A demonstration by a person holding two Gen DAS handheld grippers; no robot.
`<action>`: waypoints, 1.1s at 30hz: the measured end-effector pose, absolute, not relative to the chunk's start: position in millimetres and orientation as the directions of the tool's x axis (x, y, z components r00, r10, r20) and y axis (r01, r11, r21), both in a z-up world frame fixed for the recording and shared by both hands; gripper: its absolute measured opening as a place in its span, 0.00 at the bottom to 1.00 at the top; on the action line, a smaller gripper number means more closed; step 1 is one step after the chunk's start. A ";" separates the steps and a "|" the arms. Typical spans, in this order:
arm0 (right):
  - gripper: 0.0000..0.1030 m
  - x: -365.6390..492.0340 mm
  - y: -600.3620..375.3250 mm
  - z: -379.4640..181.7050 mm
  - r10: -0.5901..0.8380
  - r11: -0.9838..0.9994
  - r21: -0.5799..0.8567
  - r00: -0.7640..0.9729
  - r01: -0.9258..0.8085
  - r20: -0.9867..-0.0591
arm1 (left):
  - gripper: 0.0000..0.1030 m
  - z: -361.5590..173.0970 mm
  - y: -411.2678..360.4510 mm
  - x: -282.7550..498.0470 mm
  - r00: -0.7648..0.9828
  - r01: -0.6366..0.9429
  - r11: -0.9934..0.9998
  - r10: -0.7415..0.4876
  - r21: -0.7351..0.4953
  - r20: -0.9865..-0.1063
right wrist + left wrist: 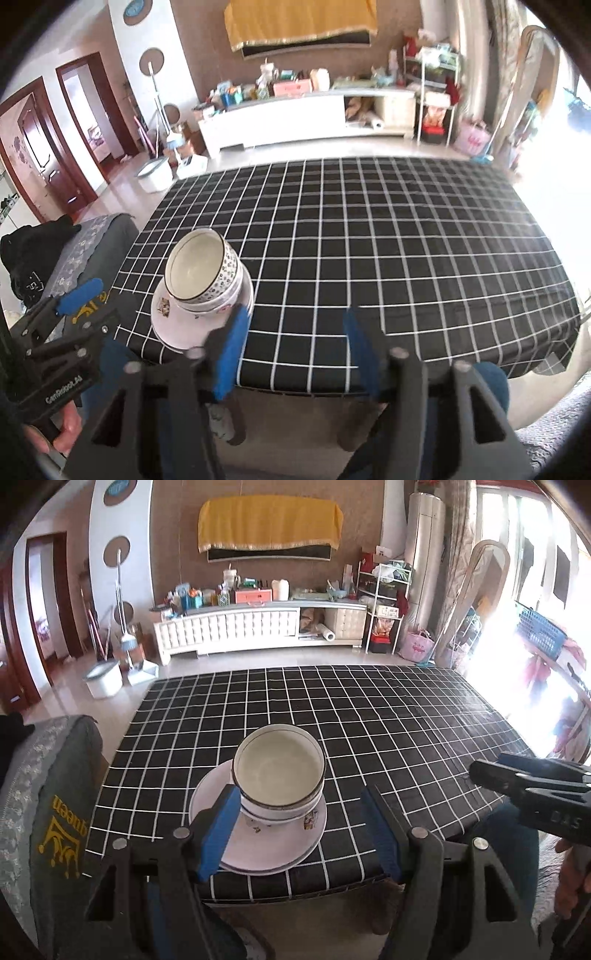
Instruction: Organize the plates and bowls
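Note:
A stack of white bowls [279, 771] sits on stacked white plates [255, 845] near the front left edge of the black checked table [388, 723]. My left gripper [301, 823] is open, its fingers either side of the stack, holding nothing. In the right wrist view the bowls [201, 271] and plates [184, 326] lie to the front left. My right gripper [295, 350] is open and empty over the table's front edge, to the right of the stack. The left gripper also shows in the right wrist view [85, 314], and the right gripper shows at the right of the left wrist view [532, 779].
A grey cushioned chair [48, 797] with a dark garment [33, 243] stands left of the table. A white TV cabinet [258, 626] with clutter lines the far wall. A white bucket [103, 679] and mop stand on the floor.

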State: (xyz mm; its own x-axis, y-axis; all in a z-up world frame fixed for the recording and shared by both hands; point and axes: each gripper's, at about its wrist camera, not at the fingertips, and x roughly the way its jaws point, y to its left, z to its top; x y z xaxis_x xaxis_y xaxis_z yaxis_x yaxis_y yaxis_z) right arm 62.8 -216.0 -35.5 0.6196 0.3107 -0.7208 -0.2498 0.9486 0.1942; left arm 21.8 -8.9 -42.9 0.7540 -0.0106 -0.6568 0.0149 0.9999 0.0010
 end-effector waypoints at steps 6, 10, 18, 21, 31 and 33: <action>0.74 31.5 -226.3 -35.5 0.274 0.961 0.168 0.701 -0.218 -0.659 | 0.80 -40.3 -25.8 -9.1 0.792 0.012 0.998 0.023 0.054 -0.610; 0.84 14.8 -235.2 -37.0 0.260 0.965 0.158 0.733 -0.208 -0.628 | 0.89 -41.6 -31.6 -24.3 0.809 0.025 0.997 0.020 0.068 -0.588; 1.00 -4.3 -238.9 -46.3 0.254 0.967 0.131 0.747 -0.220 -0.614 | 1.00 -43.0 -47.8 -46.9 0.835 0.057 0.994 0.001 0.088 -0.551; 1.00 -11.4 -237.9 -48.9 0.227 0.972 0.098 0.766 -0.212 -0.601 | 1.00 -45.8 -52.5 -49.8 0.833 0.036 0.993 0.033 0.113 -0.552; 1.00 -25.9 -241.4 -54.8 0.222 0.973 0.086 0.784 -0.213 -0.580 | 1.00 -46.8 -52.4 -58.4 0.834 0.024 0.995 0.035 0.099 -0.551; 1.00 -29.4 -241.5 -54.3 0.222 0.973 0.080 0.790 -0.215 -0.571 | 1.00 -46.3 -51.9 -58.4 0.836 0.020 0.995 0.038 0.099 -0.548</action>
State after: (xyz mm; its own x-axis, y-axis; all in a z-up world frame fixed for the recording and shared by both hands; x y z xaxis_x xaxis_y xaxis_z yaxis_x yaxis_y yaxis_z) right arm -29.4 -241.5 -54.3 0.7902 0.2219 -0.5713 -0.2152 0.9733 0.0804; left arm -58.4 -51.9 -46.3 0.8359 0.0376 -0.5476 0.0199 0.9949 0.0986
